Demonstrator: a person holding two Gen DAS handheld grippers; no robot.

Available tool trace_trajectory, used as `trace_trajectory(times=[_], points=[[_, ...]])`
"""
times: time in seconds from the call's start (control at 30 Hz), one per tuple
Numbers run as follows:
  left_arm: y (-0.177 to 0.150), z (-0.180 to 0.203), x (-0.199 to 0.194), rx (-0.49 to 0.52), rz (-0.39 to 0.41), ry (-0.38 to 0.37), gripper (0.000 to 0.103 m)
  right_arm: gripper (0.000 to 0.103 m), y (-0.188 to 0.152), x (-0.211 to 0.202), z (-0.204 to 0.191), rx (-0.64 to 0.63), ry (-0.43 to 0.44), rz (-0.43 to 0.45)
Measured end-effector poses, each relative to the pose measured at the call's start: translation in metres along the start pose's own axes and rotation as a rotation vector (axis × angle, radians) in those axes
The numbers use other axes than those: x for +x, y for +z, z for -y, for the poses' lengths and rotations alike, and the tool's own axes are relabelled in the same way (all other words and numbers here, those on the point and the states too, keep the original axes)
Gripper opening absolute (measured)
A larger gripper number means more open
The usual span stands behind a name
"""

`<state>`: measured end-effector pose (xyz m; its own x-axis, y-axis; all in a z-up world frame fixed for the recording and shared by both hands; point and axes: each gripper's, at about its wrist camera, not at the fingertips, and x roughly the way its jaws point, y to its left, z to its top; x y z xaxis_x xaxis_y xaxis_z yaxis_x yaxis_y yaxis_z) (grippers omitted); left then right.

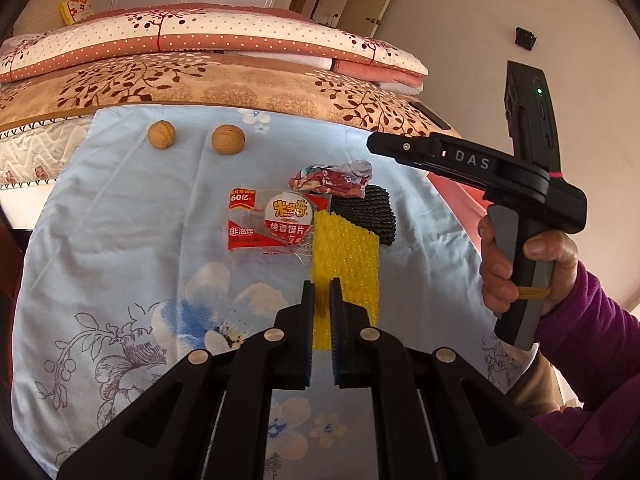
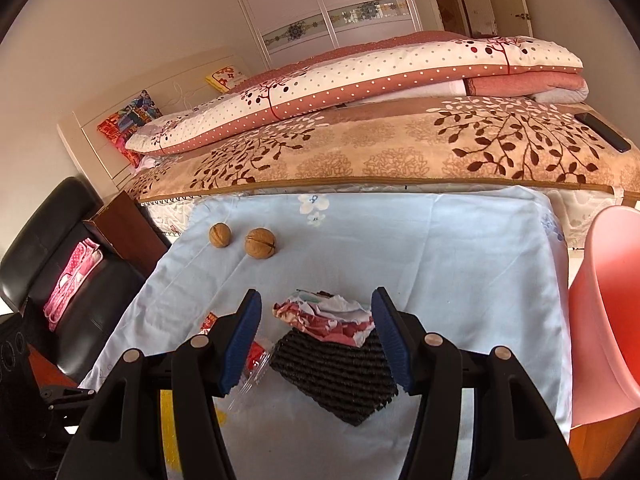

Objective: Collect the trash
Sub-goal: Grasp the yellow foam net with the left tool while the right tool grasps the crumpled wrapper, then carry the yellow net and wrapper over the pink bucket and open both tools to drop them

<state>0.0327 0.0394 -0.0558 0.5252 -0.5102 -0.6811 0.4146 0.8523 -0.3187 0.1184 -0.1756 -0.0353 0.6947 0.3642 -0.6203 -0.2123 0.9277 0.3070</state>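
Your left gripper (image 1: 322, 286), jaws pressed together, pinches the yellow foam net (image 1: 346, 256); your right gripper (image 2: 316, 316) stands spread over the crumpled wrapper (image 2: 326, 316), 2 walnuts (image 2: 260, 243) far left.

We read "DAS" in pale capitals on the black side of the right hand-held gripper (image 1: 374, 148), seen from the left wrist view. The red-and-clear snack wrapper (image 1: 276, 222) carries yellow "米多奇" in its white circle, "烤香馍片" below that, "60亿" on the red corner at upper left, and "非油炸" on the red band at lower left. Smaller print on the wrapper is too fine to read. In the right wrist view nothing is legible.
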Motion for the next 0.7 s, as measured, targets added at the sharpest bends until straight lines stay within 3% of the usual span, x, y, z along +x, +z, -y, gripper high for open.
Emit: trace_trajectory(times=[0.3,0.47,0.7], points=[[-0.006,-0.008,-0.001,-0.026,0.0,0.002,0.007,0.057,0.002,0.054,0.001,-0.058,-0.054,-0.097],[-0.008,-0.01,-0.001,-0.034,0.0,-0.005,0.007,0.056,-0.007,0.061,0.001,-0.079,-0.041,-0.151],[-0.006,-0.01,-0.001,-0.035,0.002,-0.006,0.007,0.026,-0.02,0.051,-0.008,-0.118,-0.044,-0.156]])
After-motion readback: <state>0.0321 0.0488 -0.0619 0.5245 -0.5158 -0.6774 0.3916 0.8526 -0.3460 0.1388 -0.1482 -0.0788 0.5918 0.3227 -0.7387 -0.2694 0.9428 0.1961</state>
